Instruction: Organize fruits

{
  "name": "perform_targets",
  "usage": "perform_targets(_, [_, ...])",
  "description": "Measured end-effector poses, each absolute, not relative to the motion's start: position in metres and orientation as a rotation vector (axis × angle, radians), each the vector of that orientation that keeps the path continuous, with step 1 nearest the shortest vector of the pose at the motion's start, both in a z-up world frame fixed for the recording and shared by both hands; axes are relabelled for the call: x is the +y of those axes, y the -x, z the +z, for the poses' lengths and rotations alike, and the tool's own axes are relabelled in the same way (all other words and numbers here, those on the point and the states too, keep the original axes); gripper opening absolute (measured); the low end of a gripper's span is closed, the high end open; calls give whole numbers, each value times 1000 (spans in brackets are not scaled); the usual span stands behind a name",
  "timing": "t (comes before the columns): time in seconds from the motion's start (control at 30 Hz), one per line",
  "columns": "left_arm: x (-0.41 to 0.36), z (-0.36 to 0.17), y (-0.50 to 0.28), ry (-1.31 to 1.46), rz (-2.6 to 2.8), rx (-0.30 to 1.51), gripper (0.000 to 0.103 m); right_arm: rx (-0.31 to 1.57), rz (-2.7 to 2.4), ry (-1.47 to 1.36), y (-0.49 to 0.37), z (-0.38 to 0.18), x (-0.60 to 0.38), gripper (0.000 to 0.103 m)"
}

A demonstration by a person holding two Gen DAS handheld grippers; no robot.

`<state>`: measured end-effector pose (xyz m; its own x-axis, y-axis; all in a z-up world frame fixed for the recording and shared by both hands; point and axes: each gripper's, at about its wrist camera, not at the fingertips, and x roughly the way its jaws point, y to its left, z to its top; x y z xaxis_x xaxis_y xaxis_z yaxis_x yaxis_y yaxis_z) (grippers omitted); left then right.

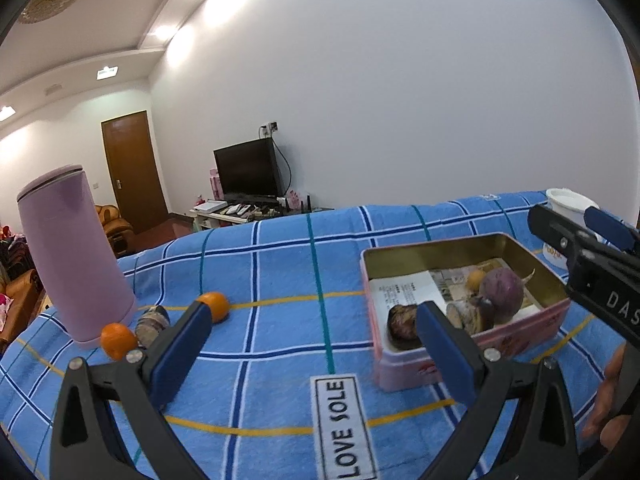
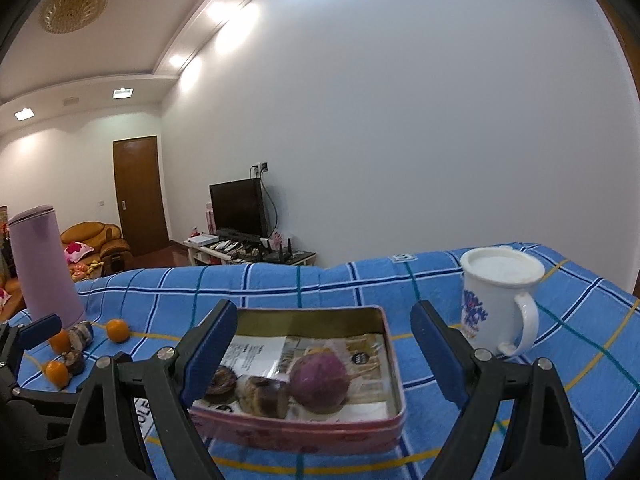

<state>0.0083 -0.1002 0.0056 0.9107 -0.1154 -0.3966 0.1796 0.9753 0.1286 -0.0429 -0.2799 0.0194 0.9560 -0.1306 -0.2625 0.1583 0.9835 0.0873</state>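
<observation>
Hovering with jaws apart and empty, the left gripper and right gripper flank the tin; three oranges lie near the table's left edge beside the flask, where a clumsy nudge could roll one off.

Each handheld gripper is black plastic with triangular cut-outs in its two arms, silver screws at the pivots, and flat dark blue pads on the jaws. The left gripper and the right gripper match. White letters "DAS" mark the right one's side.
</observation>
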Motion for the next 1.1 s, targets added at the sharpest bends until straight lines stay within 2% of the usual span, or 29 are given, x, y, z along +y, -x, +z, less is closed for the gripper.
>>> perform_targets(0.73, [-18,5,-18,-154,-78,407,103,324,-13,-99,34,15,-185,89])
perform_targets(1.1, [50,7,-35,-135,20,436,103,363,81,-98,19,11,-136,89])
